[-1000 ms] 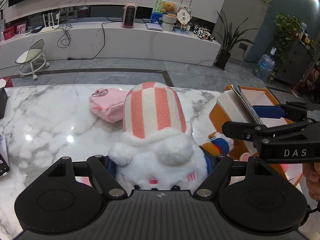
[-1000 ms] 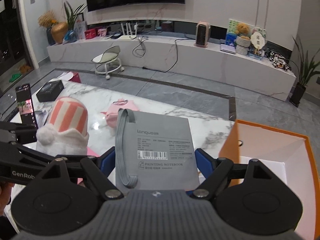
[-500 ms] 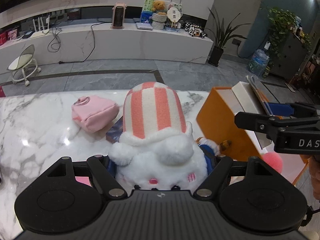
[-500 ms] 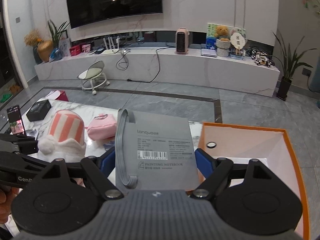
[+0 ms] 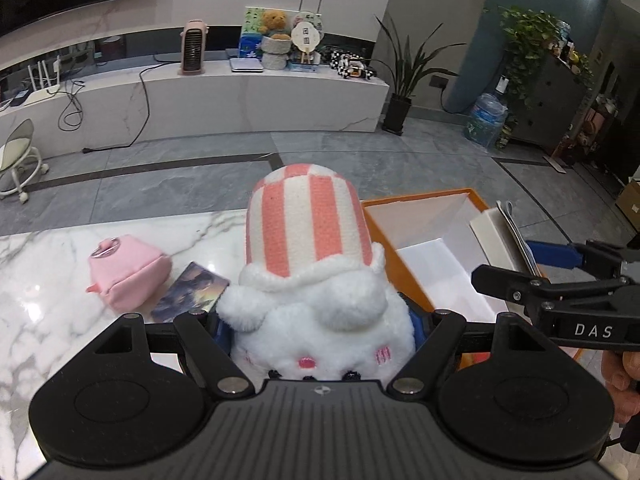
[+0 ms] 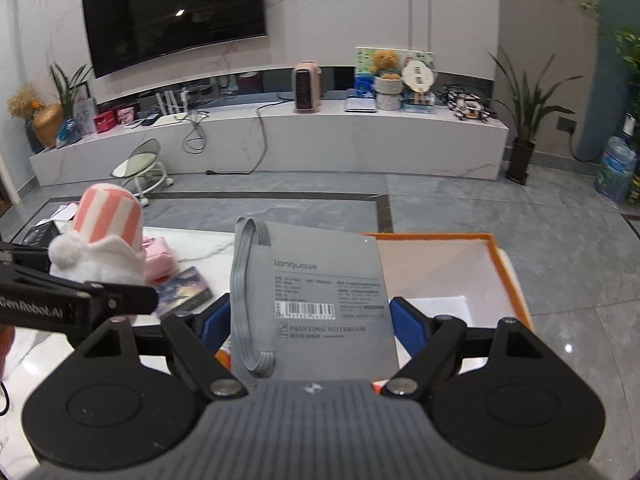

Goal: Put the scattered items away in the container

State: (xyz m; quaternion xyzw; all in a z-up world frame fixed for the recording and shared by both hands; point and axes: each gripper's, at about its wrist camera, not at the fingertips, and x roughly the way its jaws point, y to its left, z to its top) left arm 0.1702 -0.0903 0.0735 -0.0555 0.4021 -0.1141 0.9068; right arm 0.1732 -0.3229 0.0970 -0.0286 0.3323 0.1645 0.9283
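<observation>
both pairs of fingers are clamped wide on cargo: the left gripper [image 5: 322, 332] squeezes a white plush toy in a pink-striped hat [image 5: 308, 280] above the marble table [image 5: 48, 280], near the box's left wall, and the right gripper [image 6: 310, 320] pinches a grey painting notebook [image 6: 312, 292], standing on edge over the orange box [image 6: 508, 264]. by my reading the tidying is midway, since a pink pouch [image 5: 126, 270] and a dark picture card [image 5: 192, 290] lie on the table. inside the box i see a white inner tray or sheet and little else; its near end is hidden.
</observation>
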